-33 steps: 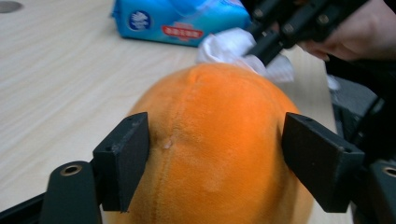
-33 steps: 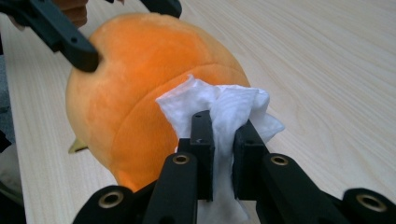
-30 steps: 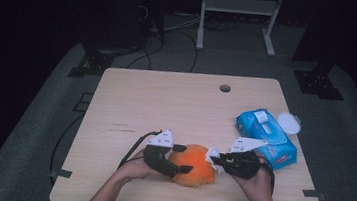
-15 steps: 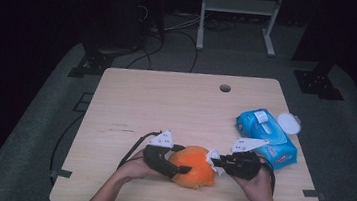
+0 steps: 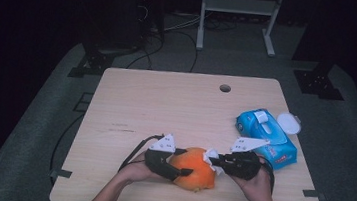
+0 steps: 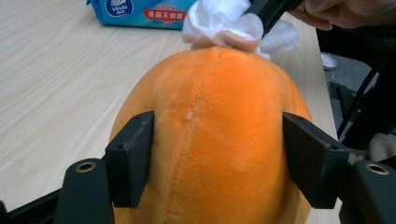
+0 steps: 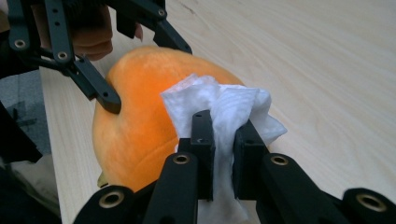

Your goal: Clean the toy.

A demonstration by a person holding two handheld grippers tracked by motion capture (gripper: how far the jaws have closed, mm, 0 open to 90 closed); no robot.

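An orange plush pumpkin (image 5: 197, 169) lies near the table's front edge. My left gripper (image 5: 179, 167) holds it from the left. In the left gripper view the jaws have just been closing and both pads press the pumpkin's (image 6: 219, 140) sides. My right gripper (image 5: 213, 159) comes in from the right, shut on a crumpled white wipe (image 7: 224, 102). The wipe (image 6: 219, 23) rests against the pumpkin's (image 7: 135, 126) far end. In the right gripper view the left gripper's fingers (image 7: 105, 98) clasp the plush.
A blue pack of wet wipes (image 5: 268, 135) lies at the right of the table (image 5: 166, 104), its white lid (image 5: 288, 123) flipped open beside it. A cable hole (image 5: 225, 88) sits near the far edge. Cables trail off the front left.
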